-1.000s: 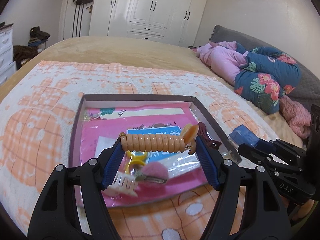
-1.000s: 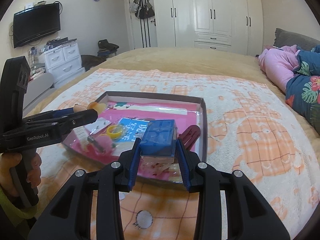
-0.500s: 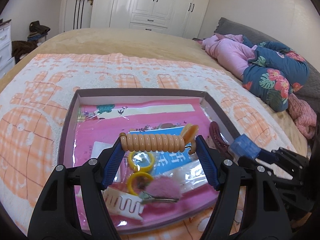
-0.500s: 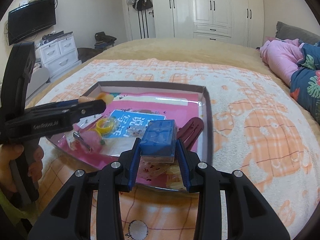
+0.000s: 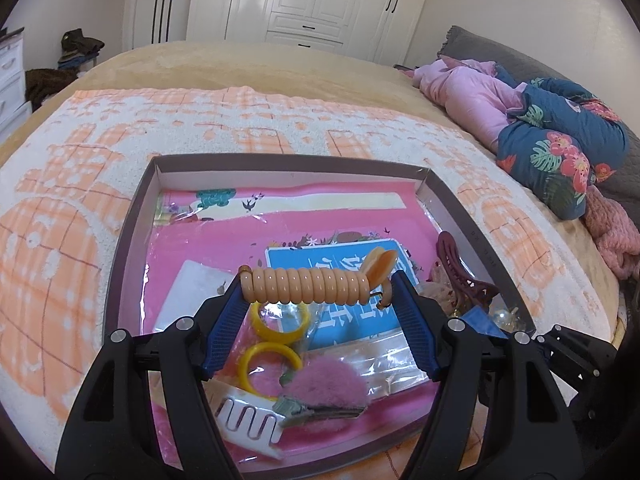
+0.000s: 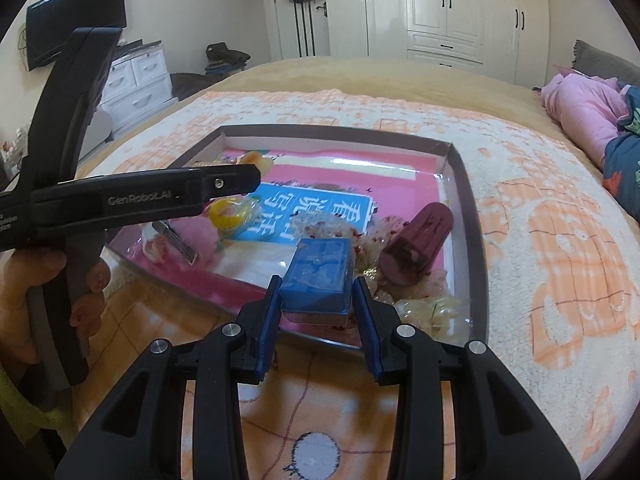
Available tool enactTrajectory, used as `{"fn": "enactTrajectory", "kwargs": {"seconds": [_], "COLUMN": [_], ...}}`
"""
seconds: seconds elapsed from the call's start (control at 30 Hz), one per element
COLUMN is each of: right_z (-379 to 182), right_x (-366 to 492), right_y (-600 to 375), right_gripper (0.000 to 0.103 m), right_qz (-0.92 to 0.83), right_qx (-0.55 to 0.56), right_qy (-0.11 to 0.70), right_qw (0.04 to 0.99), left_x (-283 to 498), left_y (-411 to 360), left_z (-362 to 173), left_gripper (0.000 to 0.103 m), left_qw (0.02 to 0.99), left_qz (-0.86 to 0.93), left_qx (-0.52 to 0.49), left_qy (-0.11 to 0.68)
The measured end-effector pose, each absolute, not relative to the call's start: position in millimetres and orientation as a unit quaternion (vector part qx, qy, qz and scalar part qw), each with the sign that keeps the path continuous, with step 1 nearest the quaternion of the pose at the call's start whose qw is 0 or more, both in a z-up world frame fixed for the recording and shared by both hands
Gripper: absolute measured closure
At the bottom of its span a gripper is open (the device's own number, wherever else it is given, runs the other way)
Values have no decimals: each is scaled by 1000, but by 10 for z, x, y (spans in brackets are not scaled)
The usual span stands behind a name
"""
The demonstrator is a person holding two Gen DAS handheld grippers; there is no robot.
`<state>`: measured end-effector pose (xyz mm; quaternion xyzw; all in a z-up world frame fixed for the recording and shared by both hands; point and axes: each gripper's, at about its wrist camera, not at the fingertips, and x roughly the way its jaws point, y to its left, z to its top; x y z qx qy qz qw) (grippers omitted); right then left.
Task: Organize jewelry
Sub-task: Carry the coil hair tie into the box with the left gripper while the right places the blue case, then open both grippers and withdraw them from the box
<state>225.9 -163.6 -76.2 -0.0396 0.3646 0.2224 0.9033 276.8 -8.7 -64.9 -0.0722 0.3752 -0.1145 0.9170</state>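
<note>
The left gripper (image 5: 320,300) pinches a peach coiled plastic hair tie (image 5: 308,286) endwise between its blue pads, above the shallow brown-rimmed cardboard tray (image 5: 132,236) on the orange-and-white blanket (image 5: 60,200). Below it lie two yellow rings (image 5: 272,360) and a pink fluffy clip (image 5: 326,388). The right gripper (image 6: 316,304) clamps a small blue box (image 6: 318,278) over the tray's near edge, a maroon claw clip (image 6: 416,248) just beyond it.

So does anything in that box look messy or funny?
Yes. The box holds a loose jumble: yellow rings, a fuzzy pink clip, a white comb and a dark red claw clip lie at odd angles on crinkly plastic bags, unsorted.
</note>
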Motion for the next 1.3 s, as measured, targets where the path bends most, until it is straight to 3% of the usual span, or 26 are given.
{"fn": "enactTrajectory", "kwargs": {"seconds": [0.13,0.53,1.1,1.3], "right_z": [-747,-564,-373,-327], "right_x": [2243,1969,1591,1505], "right_y": [-1672,-1812,-2029,-2055], "right_gripper": [67,54,25,21], "right_qz": [223,210,176,171], "right_qx": [-29,-24,-15,-13], "right_qy": [368,345,300,289], "right_qw": [902,915,937,942], "left_x": [2755,2662,2073,1834], "left_y": [-102,-110,-34,31], "left_z": [-659,-618,-360,-301], "left_gripper": [41,40,23,13], "left_qw": [916,918,937,943], "left_qz": [-116,-116,-107,-101], "left_qx": [-71,-72,-70,-66], "left_qy": [377,373,325,310]}}
